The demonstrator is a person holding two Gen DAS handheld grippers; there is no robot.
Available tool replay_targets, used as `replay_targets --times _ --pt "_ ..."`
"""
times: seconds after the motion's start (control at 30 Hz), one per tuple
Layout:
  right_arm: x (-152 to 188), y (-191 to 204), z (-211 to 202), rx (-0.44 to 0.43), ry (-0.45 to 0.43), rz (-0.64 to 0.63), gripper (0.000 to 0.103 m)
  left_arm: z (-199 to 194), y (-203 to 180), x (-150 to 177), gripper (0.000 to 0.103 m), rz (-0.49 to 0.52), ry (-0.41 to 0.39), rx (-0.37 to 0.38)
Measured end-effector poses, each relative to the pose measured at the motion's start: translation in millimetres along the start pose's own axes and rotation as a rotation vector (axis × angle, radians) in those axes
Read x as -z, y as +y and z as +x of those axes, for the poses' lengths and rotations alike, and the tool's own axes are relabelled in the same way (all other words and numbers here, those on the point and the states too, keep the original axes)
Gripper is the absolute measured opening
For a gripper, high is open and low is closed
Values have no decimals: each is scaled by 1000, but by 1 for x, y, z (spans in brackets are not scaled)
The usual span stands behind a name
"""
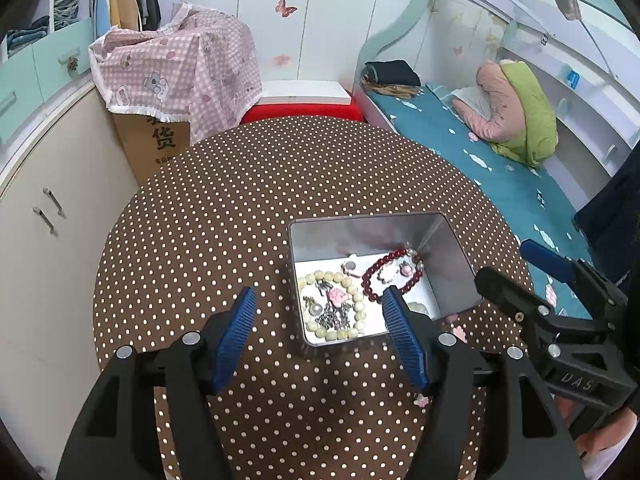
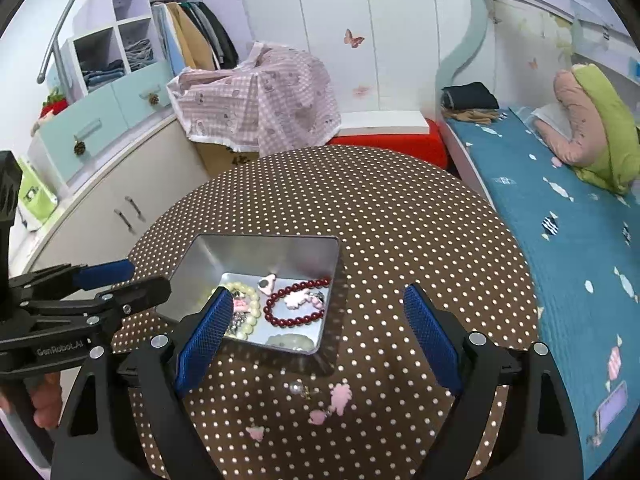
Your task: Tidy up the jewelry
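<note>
A silver metal tin (image 1: 448, 264) (image 2: 224, 252) stands on the polka-dot table. In it lie a dark red bead bracelet (image 1: 374, 272) (image 2: 296, 322), a pale cream bead bracelet (image 1: 352, 330) (image 2: 250, 322), pink charms and small metal pieces. My left gripper (image 1: 318, 308) is open and empty, hovering over the tin's near left part. My right gripper (image 2: 318, 308) is open and empty, just right of the tin. Loose on the table lie pink charms (image 2: 340, 398), a smaller pink piece (image 2: 256, 432) and a small pearl earring (image 2: 298, 389).
The round table has a brown dotted cloth (image 1: 248, 208) (image 2: 400, 220). A bed with a teal sheet (image 2: 560, 240) is at the right. Cabinets (image 1: 48, 216) and a cardboard box under a pink checked cloth (image 1: 176, 76) stand at the left and behind.
</note>
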State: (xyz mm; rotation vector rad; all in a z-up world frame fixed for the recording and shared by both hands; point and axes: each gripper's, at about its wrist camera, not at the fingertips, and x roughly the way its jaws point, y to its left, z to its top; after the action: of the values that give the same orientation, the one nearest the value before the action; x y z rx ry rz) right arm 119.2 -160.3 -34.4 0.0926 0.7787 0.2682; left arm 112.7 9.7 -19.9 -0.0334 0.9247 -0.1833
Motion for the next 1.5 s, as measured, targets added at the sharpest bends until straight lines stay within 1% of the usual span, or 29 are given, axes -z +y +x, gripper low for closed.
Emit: replay_targets --times 0.33,0.53,0.6,0.67,0.8,0.87,1.03,1.23,1.27,1.33,1.37,1.4,1.43,1.47,1.5 --pt "19 -11 -19 25 3 37 85 -9 -13 18 65 21 11 7" --pt "39 -20 -29 57 25 52 85 -13 -24 36 66 38 34 32" --pt "46 -24 -30 69 37 56 85 -11 -28 42 68 48 61 45" --pt "55 -28 -30 80 54 63 85 -9 -34 48 75 59 76 55" --pt "72 -35 -29 87 86 73 85 -3 -47 61 75 98 107 71" --pt "79 -39 -29 92 98 85 85 4 -56 67 75 118 137 73" --pt "91 -49 -28 100 118 125 85 21 -69 76 75 135 191 75" --pt "97 -62 -34 95 115 171 85 34 -78 81 75 168 197 52" --pt "97 -63 -34 93 113 176 85 36 -79 82 73 169 198 48" --pt "98 -67 -35 93 112 184 85 42 -82 83 64 174 204 33" --pt "99 -68 -34 94 114 186 85 46 -84 83 50 181 218 24" --pt "99 -70 -33 94 117 189 85 47 -86 85 45 200 207 1" --pt "100 -72 -32 93 120 194 85 48 -87 84 44 212 206 -7" --pt "100 -72 -31 91 122 198 85 47 -89 83 37 217 206 -2" --pt "100 -73 -30 87 125 201 85 47 -90 83 27 222 205 0"
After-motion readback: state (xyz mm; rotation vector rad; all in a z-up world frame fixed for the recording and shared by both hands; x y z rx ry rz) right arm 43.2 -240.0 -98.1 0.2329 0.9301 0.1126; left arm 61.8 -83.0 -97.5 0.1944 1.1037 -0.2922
